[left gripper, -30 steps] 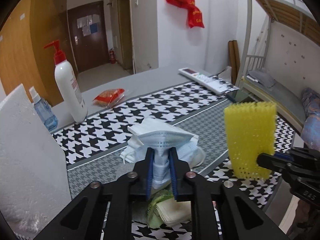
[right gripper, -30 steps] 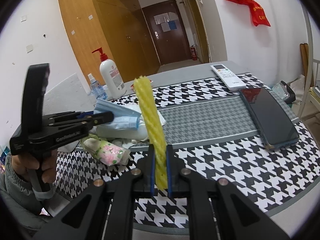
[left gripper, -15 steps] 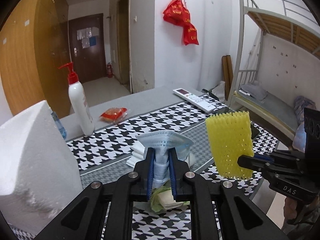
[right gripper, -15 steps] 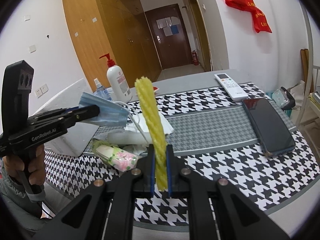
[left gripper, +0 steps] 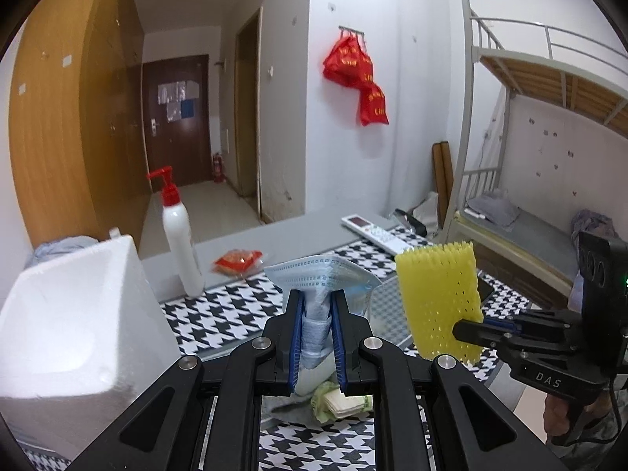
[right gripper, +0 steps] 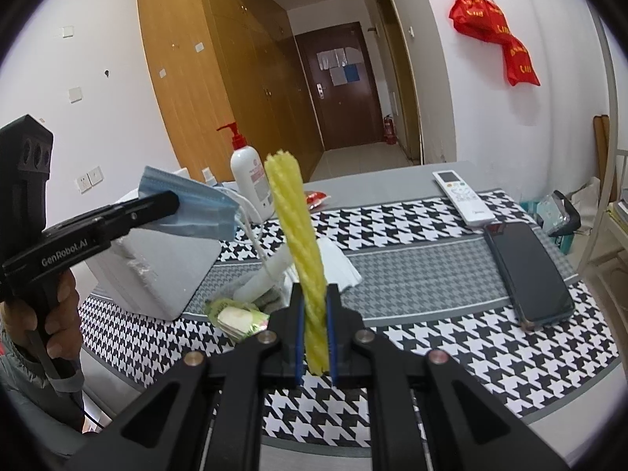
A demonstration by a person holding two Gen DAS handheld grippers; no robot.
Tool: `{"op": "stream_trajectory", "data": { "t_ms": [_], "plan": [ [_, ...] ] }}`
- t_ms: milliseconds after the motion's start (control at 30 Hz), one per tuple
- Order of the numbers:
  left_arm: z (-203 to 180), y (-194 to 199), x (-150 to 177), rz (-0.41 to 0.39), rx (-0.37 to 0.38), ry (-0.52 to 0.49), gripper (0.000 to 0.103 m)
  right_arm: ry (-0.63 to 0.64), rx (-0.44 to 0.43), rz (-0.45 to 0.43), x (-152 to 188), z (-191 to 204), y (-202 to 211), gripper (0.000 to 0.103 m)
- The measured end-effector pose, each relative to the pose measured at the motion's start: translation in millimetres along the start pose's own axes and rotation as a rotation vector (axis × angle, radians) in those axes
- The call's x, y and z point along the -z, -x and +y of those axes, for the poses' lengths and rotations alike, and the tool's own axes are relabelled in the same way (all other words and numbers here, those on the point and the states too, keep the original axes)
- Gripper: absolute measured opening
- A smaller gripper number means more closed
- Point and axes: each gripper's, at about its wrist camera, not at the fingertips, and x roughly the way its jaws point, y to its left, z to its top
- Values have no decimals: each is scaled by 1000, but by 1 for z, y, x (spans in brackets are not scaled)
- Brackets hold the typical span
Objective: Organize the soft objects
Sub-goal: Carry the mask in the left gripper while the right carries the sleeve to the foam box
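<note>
- The left gripper [left gripper: 317, 316] is pinching a blue mask [left gripper: 322, 274] tight.
- The right gripper [right gripper: 314, 333] is squeezing a yellow foam net [right gripper: 298, 243].
- "GenRobot.AI" and "DAS" are showing on the grippers.

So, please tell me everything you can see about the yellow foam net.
The yellow foam net is a soft, flattened sleeve of mesh-like foam with many small holes and a wavy top edge. The right gripper is shut on its lower part, so it stands nearly upright in the air above the houndstooth tablecloth, touching only the pads. Edge-on from the right wrist it looks thin and ribbed; from the left wrist it shows its broad face.
</note>
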Motion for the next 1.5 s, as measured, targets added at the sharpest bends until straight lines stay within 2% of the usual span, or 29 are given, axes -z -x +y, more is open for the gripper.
{"op": "stream_trajectory", "data": {
  "t_ms": [467,967,1500],
  "plan": [
    [5,30,-18,-94,-41,-7,15,31,-16,-45,-10,17,13,12],
    [19,50,-13,-104,-90,10,15,67,-48,-76,-19,39,17,12],
    [46,89,-8,-162,-218,33,15,125,-77,-138,-34,79,13,12]
  ]
}}
